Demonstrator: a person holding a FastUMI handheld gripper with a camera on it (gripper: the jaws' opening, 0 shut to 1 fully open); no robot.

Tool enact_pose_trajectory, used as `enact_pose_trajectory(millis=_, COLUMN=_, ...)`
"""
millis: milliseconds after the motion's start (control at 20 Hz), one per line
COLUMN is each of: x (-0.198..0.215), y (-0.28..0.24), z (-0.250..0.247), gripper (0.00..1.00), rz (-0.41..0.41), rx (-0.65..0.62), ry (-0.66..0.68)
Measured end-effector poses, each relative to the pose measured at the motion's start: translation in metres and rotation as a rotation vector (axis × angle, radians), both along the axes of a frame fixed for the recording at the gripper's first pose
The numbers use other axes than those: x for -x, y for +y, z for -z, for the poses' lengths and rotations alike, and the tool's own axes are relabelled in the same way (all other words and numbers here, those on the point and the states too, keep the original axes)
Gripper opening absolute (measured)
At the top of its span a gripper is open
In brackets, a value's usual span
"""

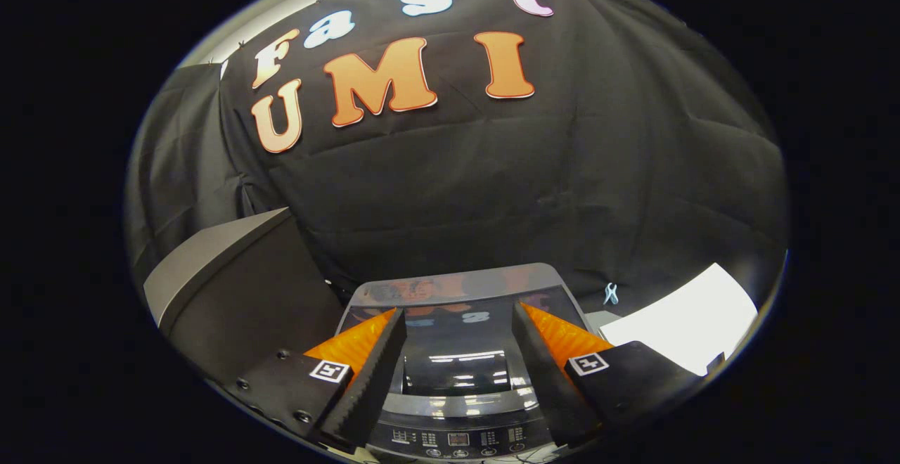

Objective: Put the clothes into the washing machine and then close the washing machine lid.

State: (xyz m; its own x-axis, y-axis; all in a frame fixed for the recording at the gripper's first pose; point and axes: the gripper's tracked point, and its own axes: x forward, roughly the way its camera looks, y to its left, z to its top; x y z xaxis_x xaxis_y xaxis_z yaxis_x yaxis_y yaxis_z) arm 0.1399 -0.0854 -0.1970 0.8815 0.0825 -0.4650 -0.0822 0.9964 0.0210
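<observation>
A top-loading washing machine (pixel 457 372) stands below and just ahead of my fingers. Its dark glossy lid (pixel 453 295) lies flat and shut over the tub, mirroring the lights above. The control panel (pixel 457 440) with small buttons runs along the near edge, under the fingertips. My gripper (pixel 457 313) hovers over the lid, open, with nothing between its fingers. No clothes appear anywhere around the machine.
A tall grey box-like unit (pixel 232 288) stands to the left of the machine. A white sheet-like surface (pixel 685 327) lies to its right, with a small pale clip (pixel 610 294) near the cloth wall behind.
</observation>
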Motion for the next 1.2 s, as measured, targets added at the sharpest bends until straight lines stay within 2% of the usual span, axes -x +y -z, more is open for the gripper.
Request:
enact_pose_trajectory(millis=350, x=0.011, y=-0.038, z=-0.026, gripper=0.98, rz=0.047, rx=0.049, ry=-0.024)
enact_pose_trajectory(millis=1200, x=0.03, y=-0.083, z=-0.179, gripper=0.99, rz=0.097, rx=0.13, ry=-0.25)
